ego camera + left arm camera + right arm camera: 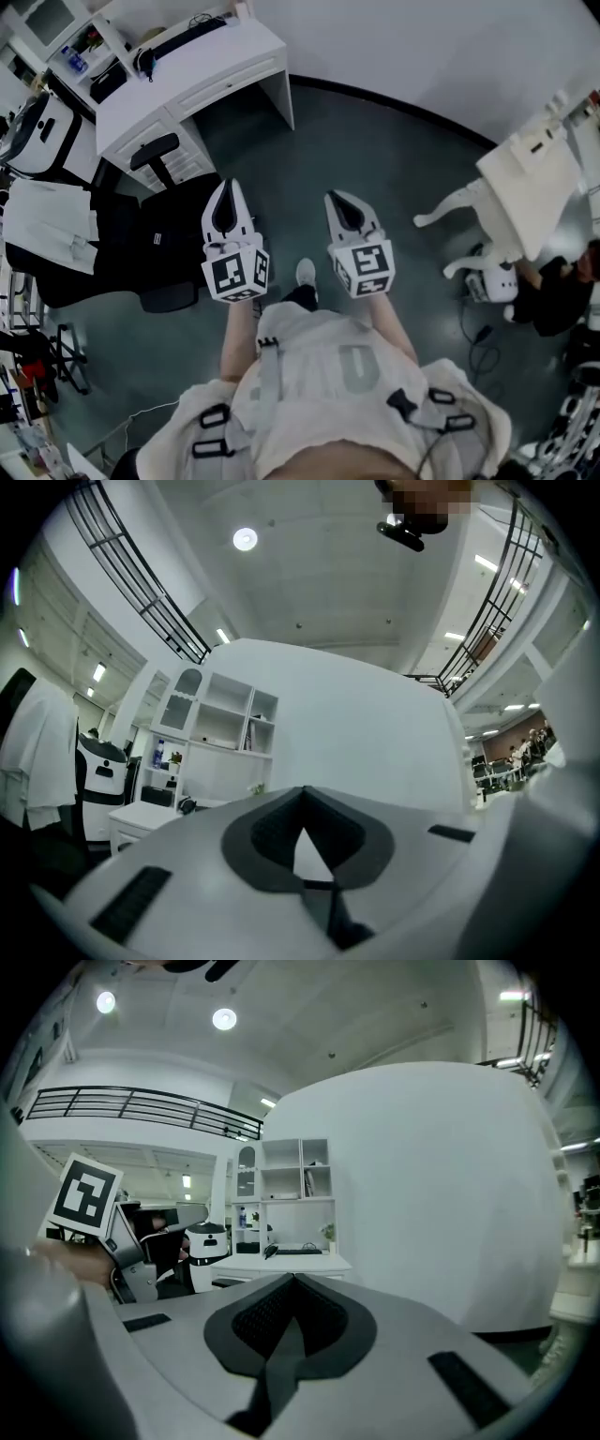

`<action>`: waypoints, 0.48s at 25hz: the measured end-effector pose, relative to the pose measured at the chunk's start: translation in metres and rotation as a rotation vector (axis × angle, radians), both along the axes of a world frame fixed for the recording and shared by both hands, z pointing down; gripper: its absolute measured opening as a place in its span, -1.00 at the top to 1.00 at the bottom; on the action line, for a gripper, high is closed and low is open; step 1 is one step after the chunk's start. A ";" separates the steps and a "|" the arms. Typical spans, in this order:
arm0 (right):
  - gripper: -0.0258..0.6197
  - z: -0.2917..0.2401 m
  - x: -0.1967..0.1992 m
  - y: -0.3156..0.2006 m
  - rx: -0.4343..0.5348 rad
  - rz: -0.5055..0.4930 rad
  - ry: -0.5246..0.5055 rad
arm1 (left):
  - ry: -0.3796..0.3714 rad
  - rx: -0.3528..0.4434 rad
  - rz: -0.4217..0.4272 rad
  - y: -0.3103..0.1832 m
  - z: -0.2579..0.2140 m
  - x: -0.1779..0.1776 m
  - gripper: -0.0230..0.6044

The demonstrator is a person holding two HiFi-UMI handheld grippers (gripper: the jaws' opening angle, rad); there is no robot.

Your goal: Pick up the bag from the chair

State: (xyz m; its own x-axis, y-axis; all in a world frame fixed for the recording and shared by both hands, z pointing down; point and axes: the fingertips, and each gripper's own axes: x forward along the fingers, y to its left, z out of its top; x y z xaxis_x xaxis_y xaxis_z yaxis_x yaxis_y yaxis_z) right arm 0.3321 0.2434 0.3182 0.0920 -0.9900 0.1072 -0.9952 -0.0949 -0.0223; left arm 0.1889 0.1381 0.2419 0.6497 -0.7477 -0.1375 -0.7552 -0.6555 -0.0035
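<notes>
Head view gives me the white desk (pixel 202 70) at 11 o'clock and the black office chair (pixel 167 296) at 9 o'clock. The bag (pixel 150 234) lies dark on its seat, hard to tell from the upholstery and well apart from both claws. My left gripper (pixel 227 192) and right gripper (pixel 339 202) hang side by side over the floor, each clenched on nothing, tips together.

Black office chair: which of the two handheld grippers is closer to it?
Left. In the head view, the left gripper is right beside the black office chair, at its right edge. The right gripper is farther right, over the floor.
</notes>
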 end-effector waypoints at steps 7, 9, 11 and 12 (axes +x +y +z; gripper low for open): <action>0.91 -0.006 0.002 -0.117 -0.035 -0.047 -0.023 | 0.014 -0.029 -0.047 -0.118 0.002 0.004 0.91; 0.91 -0.006 0.003 -0.138 -0.045 -0.068 -0.026 | 0.019 -0.031 -0.063 -0.139 0.002 0.004 0.91; 0.91 -0.007 0.000 -0.154 -0.061 -0.102 -0.023 | 0.025 -0.039 -0.086 -0.154 0.003 0.000 0.91; 0.91 -0.008 -0.004 -0.160 -0.070 -0.121 -0.018 | 0.029 -0.046 -0.099 -0.159 0.004 -0.003 0.91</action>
